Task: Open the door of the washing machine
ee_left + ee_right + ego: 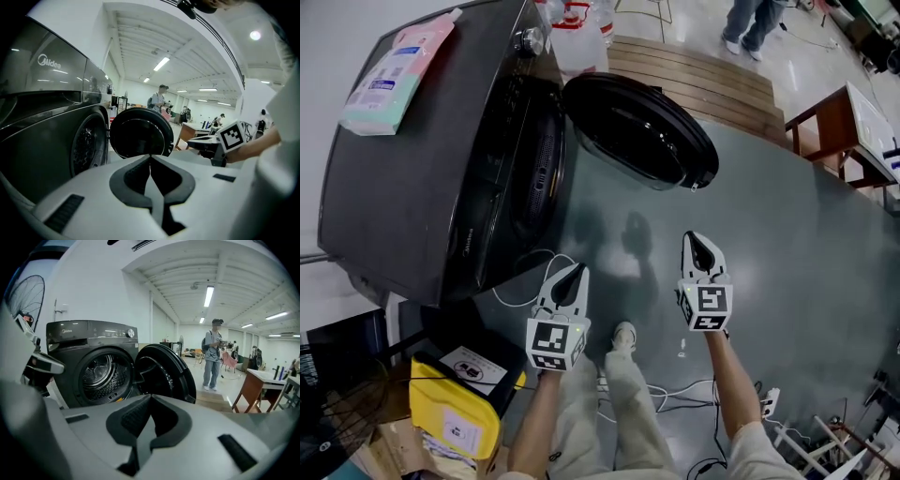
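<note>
The dark grey washing machine (422,159) stands at the left, its round door (639,131) swung wide open to the right on its hinge. The drum (97,372) shows through the opening; the open door (165,373) hangs beside it, and it appears as door (140,133) in the left gripper view. My left gripper (577,269) is shut and holds nothing, low in front of the machine. My right gripper (695,237) is shut and holds nothing too, away from the door, below its free edge.
A packet (398,70) lies on the machine's top. A yellow box (455,412) and white cables (525,277) are on the floor by my feet. A wooden platform (703,84) and a brown table (839,127) stand behind. A person (213,355) stands in the distance.
</note>
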`<state>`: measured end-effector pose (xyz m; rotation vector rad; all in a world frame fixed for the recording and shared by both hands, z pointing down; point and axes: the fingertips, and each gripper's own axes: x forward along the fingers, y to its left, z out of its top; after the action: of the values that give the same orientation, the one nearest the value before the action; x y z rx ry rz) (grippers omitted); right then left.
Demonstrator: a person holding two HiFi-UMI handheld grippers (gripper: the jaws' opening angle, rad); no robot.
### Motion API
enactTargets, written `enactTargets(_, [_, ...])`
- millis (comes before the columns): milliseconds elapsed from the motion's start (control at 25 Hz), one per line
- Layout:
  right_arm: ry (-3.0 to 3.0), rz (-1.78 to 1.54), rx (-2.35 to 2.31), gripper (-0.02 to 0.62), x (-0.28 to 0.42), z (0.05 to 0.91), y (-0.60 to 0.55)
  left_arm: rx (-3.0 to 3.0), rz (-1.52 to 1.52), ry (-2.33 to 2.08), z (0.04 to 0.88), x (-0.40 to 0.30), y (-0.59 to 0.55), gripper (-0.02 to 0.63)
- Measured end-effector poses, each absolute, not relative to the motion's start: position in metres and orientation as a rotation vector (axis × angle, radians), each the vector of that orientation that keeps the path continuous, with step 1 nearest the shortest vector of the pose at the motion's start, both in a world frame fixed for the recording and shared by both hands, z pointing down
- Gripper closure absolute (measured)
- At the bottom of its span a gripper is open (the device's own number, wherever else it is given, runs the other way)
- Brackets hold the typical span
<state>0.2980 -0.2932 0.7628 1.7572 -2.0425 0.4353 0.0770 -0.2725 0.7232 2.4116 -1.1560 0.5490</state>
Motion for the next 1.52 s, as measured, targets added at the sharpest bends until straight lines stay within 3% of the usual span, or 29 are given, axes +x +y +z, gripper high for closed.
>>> enactTargets(960, [-2.251, 0.389, 1.672, 0.597, 0.153, 0.609, -0.222, 2.35, 0.466, -1.334, 0.612, -0.038, -0.211, 0.597])
enactTargets(1520, [-2.322, 0.287, 1.685, 0.597, 0.123, 0.48, -0.212, 2.413, 0.438, -1.402, 0.498, -0.072, -0.196, 0.597])
